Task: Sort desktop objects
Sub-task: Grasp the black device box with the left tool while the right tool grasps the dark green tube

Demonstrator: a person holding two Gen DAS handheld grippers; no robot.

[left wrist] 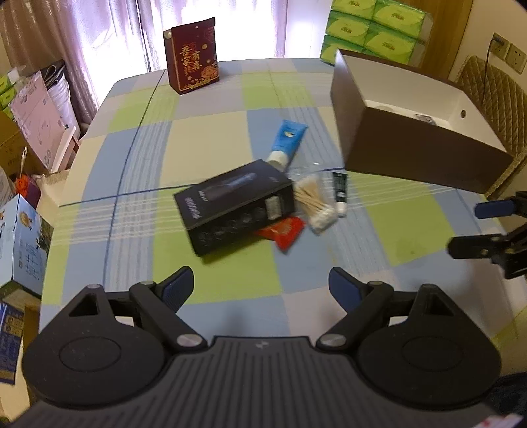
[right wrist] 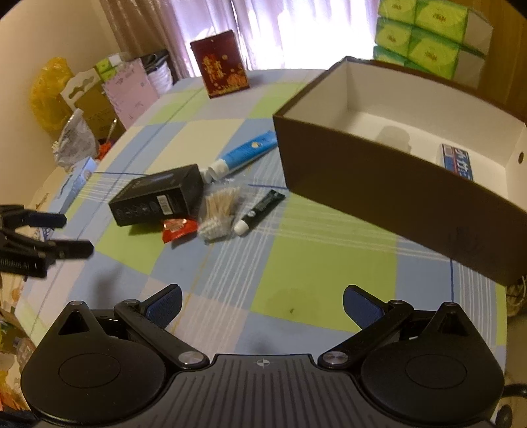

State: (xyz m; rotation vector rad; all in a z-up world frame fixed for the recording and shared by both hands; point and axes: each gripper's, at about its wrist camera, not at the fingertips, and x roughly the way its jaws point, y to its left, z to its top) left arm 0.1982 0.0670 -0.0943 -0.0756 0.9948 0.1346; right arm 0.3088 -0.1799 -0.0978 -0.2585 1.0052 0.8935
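**Checked bench, clutter at centre**

Cardboard cartons (left wrist: 29,131) crowd the room's left edge before pale curtains (left wrist: 108,29). The bench (left wrist: 204,138) wears a blue, green and cream checked cloth. At its middle lie a black rectangular carton (left wrist: 235,205), a blue plastic tube (left wrist: 286,141) and bagged cotton swabs (left wrist: 314,200). A brown open cardboard box (left wrist: 411,141) sits right. Left hand-held gripper (left wrist: 260,286) and right hand-held gripper (right wrist: 262,304) hover, jaws apart, empty.
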